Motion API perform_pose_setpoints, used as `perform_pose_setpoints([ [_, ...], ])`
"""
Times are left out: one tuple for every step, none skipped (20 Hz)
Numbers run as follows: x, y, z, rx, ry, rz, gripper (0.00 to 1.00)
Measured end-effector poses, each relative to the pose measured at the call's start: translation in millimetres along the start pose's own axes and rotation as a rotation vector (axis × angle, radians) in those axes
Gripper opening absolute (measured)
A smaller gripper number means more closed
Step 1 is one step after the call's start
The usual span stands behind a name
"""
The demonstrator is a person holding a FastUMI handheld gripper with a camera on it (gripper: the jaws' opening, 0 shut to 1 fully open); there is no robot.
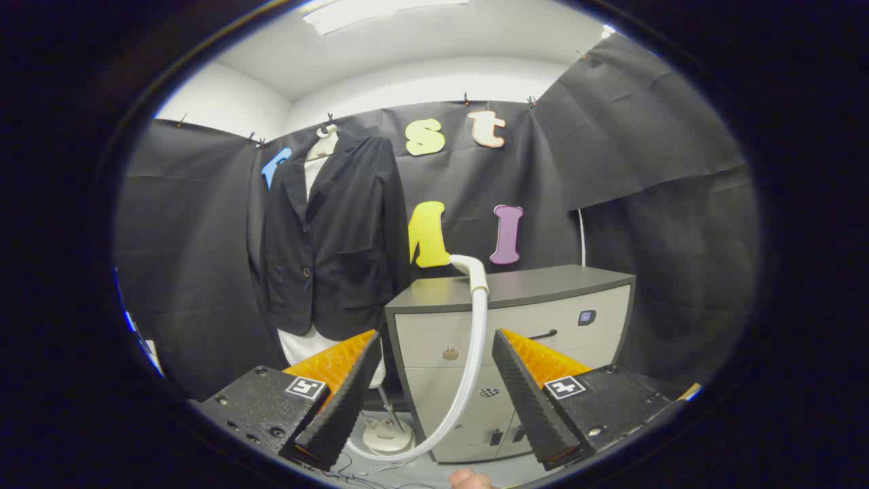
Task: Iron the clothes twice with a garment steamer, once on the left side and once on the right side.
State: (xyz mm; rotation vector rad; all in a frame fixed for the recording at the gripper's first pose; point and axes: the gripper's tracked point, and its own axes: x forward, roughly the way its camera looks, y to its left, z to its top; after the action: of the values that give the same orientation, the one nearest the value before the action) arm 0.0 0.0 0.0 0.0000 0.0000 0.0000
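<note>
Steamer hose (475,339), white, curves up between the fingers of the gripper (434,401), which gapes wide and grips nothing. Dark jacket (333,238) hangs ahead, left, beside a grey cabinet (543,319) straight beyond.

The jacket (330,238) hangs on a stand (387,431) against the booth wall, left of the cabinet (543,319), while the steamer hose (475,339) drops from the cabinet's top down its front, between the gripper's (434,407) spread fingers, to the floor by the stand's base.
</note>
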Motion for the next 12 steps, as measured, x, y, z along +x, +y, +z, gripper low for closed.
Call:
perform_pose_setpoints([
  [-0.2,-1.8,1.0,0.001,0.001,0.001,1.00],
  [-0.4,-2.8,1.1,0.002,0.005,0.004,1.00],
  [0.0,-4.4,-1.4,0.003,0.014,0.006,1.00],
  [-0.4,-5.8,-0.9,0.003,0.017,0.008,1.00],
  [-1.7,-8.2,-0.7,0.004,0.020,0.006,1.00],
  [-2.9,-10.6,0.5,0.008,0.020,0.002,1.00],
  [-4.9,-12.9,0.8,0.012,0.022,-0.004,1.00],
  [-6.0,-15.3,1.5,0.017,0.024,-0.006,1.00],
  [-8.0,-17.2,2.0,0.018,0.027,-0.007,1.00],
  [-9.5,-18.6,3.3,0.017,0.024,-0.006,1.00],
  [-11.0,-21.4,3.6,0.016,0.021,-0.012,1.00],
  [-12.2,-24.0,3.4,0.016,0.025,-0.018,1.00],
])
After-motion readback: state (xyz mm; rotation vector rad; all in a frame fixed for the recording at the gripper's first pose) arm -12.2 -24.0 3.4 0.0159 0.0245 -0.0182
